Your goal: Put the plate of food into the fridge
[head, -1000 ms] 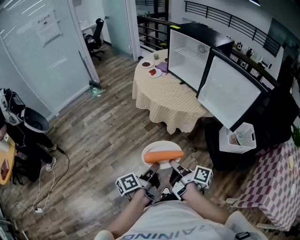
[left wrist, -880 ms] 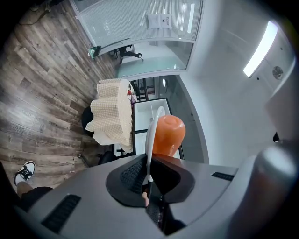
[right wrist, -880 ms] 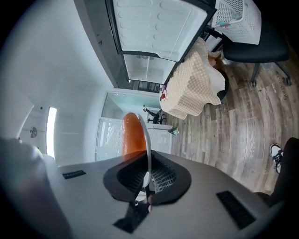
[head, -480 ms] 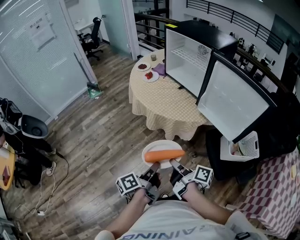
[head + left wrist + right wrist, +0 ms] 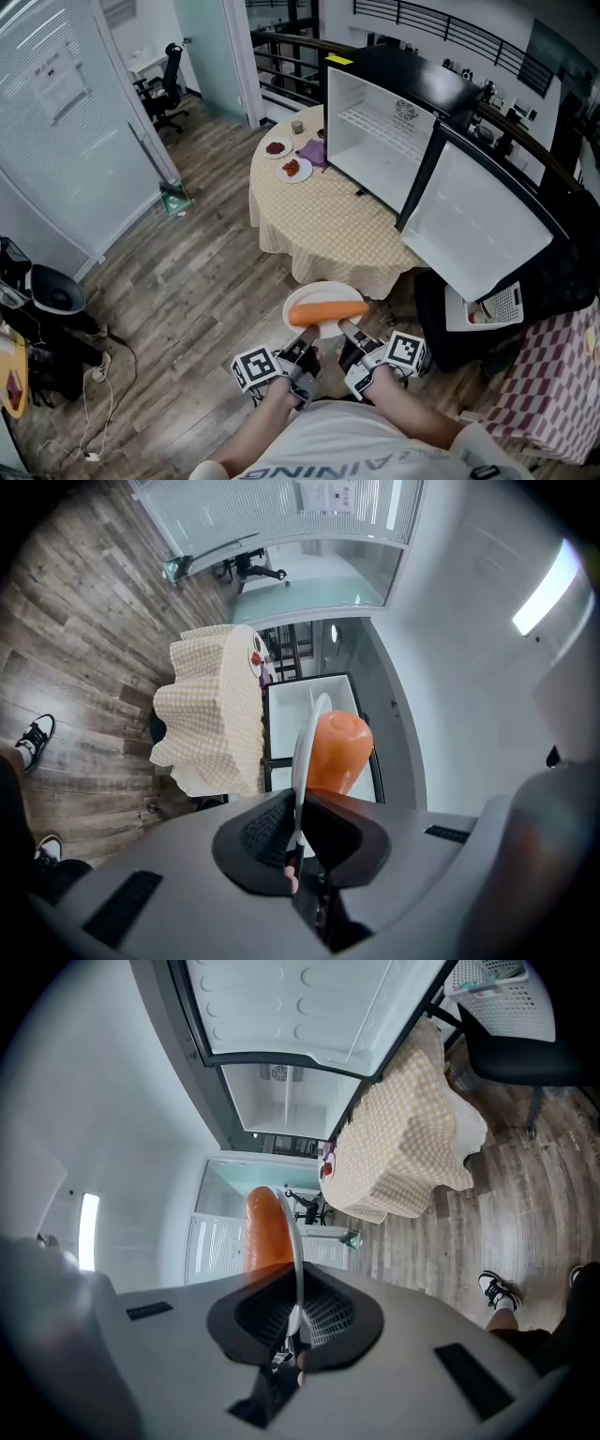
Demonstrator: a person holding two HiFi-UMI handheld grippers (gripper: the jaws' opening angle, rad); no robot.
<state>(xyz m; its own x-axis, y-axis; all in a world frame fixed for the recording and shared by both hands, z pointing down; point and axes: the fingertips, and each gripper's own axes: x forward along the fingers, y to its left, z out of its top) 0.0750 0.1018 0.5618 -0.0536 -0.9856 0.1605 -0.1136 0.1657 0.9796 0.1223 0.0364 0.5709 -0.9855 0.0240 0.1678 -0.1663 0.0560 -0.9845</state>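
Above the wooden floor (image 5: 197,272), short of the round table (image 5: 319,211), a white plate (image 5: 323,295) bearing an orange carrot (image 5: 327,312) is held between the two grippers. The left gripper (image 5: 307,335) is clamped on the plate's near rim, and the right gripper (image 5: 344,328) grips that rim just beside it. The carrot lies crosswise on the plate. At the table's far side the fridge (image 5: 375,127) stands with its door (image 5: 478,225) swung wide, well apart from the plate.
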